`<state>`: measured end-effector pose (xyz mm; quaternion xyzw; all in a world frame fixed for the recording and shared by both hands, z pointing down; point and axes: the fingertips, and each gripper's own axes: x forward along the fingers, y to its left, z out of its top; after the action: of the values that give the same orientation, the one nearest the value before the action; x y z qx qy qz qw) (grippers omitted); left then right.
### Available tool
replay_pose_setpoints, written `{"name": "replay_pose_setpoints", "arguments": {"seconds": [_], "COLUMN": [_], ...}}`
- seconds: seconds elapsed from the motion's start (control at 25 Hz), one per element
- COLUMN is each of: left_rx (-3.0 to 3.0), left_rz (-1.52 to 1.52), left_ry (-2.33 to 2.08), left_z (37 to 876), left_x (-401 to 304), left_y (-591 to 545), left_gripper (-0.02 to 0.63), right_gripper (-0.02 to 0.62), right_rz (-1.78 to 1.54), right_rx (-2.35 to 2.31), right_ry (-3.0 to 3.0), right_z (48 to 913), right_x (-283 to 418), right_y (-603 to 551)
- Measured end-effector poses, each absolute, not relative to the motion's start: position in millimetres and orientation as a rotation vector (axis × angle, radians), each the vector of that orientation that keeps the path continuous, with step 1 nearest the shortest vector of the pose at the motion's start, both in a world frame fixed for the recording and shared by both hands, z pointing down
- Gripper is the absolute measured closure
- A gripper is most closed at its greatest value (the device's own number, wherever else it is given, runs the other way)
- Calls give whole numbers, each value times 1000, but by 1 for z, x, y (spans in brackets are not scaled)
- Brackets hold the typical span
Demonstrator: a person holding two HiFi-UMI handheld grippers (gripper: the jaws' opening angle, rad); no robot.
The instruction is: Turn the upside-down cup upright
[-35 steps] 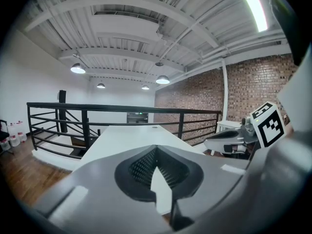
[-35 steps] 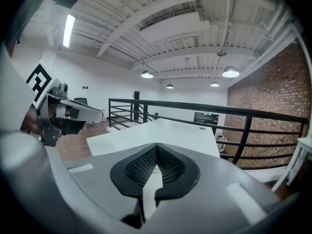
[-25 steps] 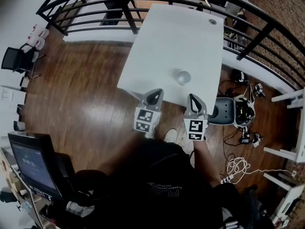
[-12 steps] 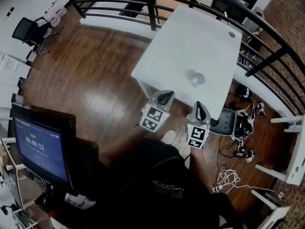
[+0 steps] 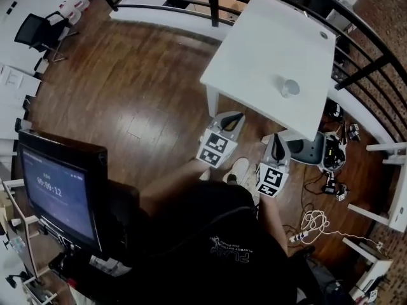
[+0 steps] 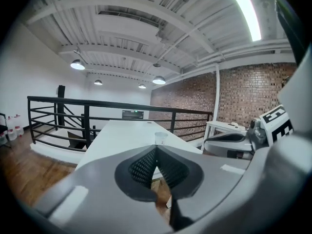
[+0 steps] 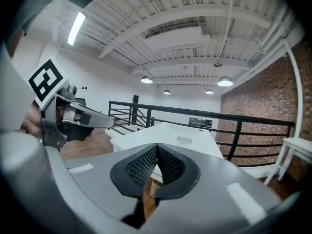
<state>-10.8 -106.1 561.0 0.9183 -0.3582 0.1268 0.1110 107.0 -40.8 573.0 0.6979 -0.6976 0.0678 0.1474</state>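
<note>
A small clear cup [image 5: 289, 88] stands alone on the white table [image 5: 254, 56], near its front right side. It shows small in the left gripper view [image 6: 160, 138], too far off to tell which way up it is. My left gripper [image 5: 233, 115] is shut and empty, just short of the table's near edge, its pads meeting [image 6: 156, 148]. My right gripper [image 5: 278, 140] is also shut and empty [image 7: 157, 146], beside the table's near corner and well short of the cup. The cup does not show in the right gripper view.
A black railing [image 5: 356, 75] runs round the table's far and right sides. A grey office chair [image 5: 306, 151] stands by the near right corner, with cables [image 5: 315, 222] on the wood floor. A monitor [image 5: 60, 192] stands at the left. The tabletop has a round grommet [image 7: 185, 140].
The head view has swung, so the table and cup now lie further right and higher. Both grippers have shifted right, still shut near the table's front edge. The monitor has come into view.
</note>
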Motion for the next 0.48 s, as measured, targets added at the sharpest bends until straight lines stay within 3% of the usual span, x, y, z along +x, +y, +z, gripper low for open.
{"name": "replay_pose_setpoints", "arguments": {"seconds": [0.48], "left_rx": [2760], "left_rz": [357], "left_ry": [-986], "left_z": [563], "left_x": [-50], "left_y": [-55], "left_gripper": [608], "right_gripper": [581], "right_rz": [134], "right_rx": [2052], "right_ry": [-1956], "right_z": [559], "right_x": [62], "right_y": [9]}}
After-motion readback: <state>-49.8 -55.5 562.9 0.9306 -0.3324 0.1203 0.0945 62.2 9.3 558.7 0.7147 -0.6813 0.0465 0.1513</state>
